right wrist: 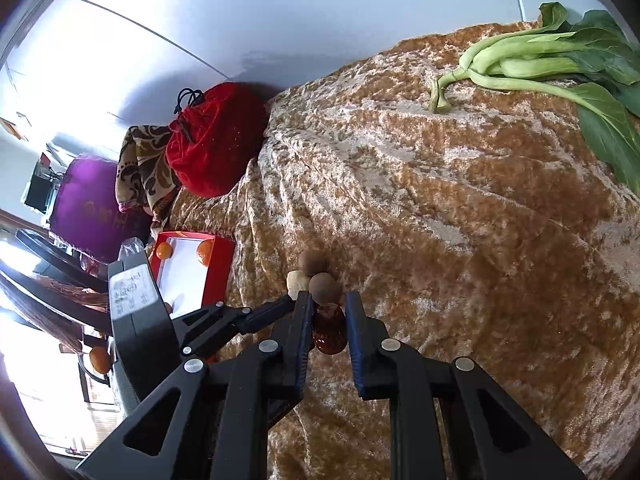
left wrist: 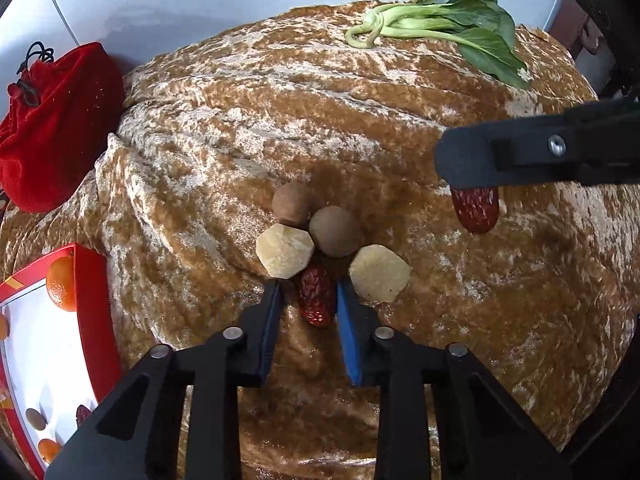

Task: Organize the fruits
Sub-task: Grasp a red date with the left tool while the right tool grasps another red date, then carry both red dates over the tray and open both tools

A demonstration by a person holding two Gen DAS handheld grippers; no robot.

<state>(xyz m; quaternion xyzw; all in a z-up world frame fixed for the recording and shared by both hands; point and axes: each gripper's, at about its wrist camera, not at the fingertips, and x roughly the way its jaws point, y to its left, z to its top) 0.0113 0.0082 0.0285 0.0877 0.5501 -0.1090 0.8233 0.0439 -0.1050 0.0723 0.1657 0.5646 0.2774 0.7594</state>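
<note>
While both of my claws are closed on fruit, the red date (left wrist: 316, 298) lies on the gold velvet cloth (left wrist: 360, 120) between the fingers of my left claw (left wrist: 309, 294), which is drawn in against its sides. Touching its far end are two round brown longans (left wrist: 335, 231) and two pale cut slices (left wrist: 285, 251). My right claw (right wrist: 329, 322) is clamped on a second date (right wrist: 329, 330), held off the cloth. Judgement: these dates are light, wrinkled and slightly yielding, best gripped across the middle with modest pressure. The red tray (left wrist: 94, 292), holding oranges (left wrist: 62, 284), sits to the left. Bok choy (left wrist: 444, 28) lies well apart.
</note>
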